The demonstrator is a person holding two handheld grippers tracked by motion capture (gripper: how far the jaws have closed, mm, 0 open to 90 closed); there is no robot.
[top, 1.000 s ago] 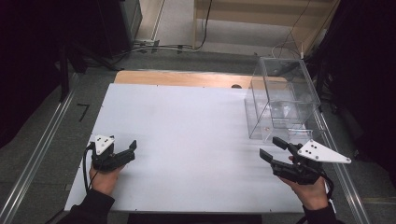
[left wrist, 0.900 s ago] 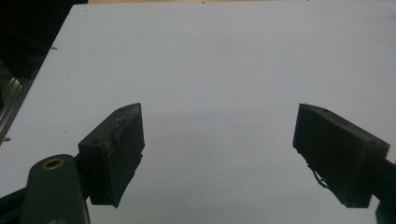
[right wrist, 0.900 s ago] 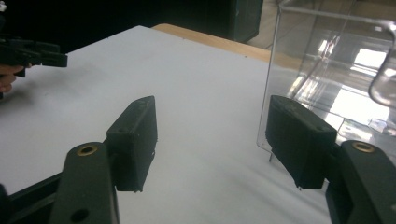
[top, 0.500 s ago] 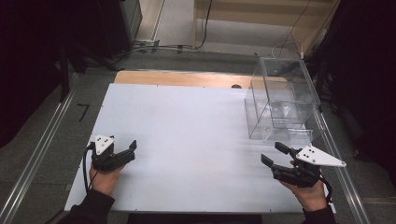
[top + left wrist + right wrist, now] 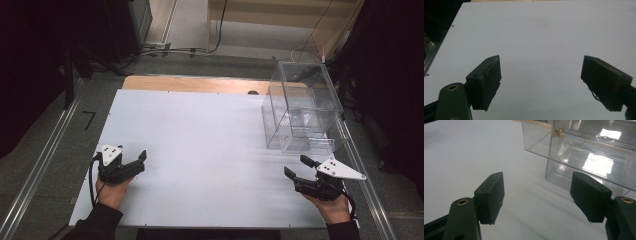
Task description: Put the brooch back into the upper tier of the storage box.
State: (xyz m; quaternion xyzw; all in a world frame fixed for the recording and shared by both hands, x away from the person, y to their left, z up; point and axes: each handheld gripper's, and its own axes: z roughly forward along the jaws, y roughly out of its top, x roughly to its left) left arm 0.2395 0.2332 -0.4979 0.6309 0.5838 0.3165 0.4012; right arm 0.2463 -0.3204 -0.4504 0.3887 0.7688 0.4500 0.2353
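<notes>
There is one white table (image 5: pixel 210 150) and one clear plastic box (image 5: pixel 302 107) on it. The box sits at about two o'clock on the table, close to the right edge. Something small and tan (image 5: pixel 557 132) is inside it, too little to tell what it is. There are two grippers and two hands.

The left gripper (image 5: pixel 139 161) is at about eight o'clock on the table, near the left edge. The left hand (image 5: pixel 114 187) comes in from the bottom and holds it low over the white top. It points toward two o'clock. In the left gripper view its jaws are wide apart, with nothing between them but bare table.

The right gripper (image 5: pixel 298 167) is at about four o'clock, near the box and a bit in front of it, not touching it. The right hand (image 5: pixel 332 205) holds it from below, and it points toward ten o'clock. Its jaws have just been opening and now stand wide apart. Nothing is between them. In the right gripper view the box rises just past the far jaw.
</notes>
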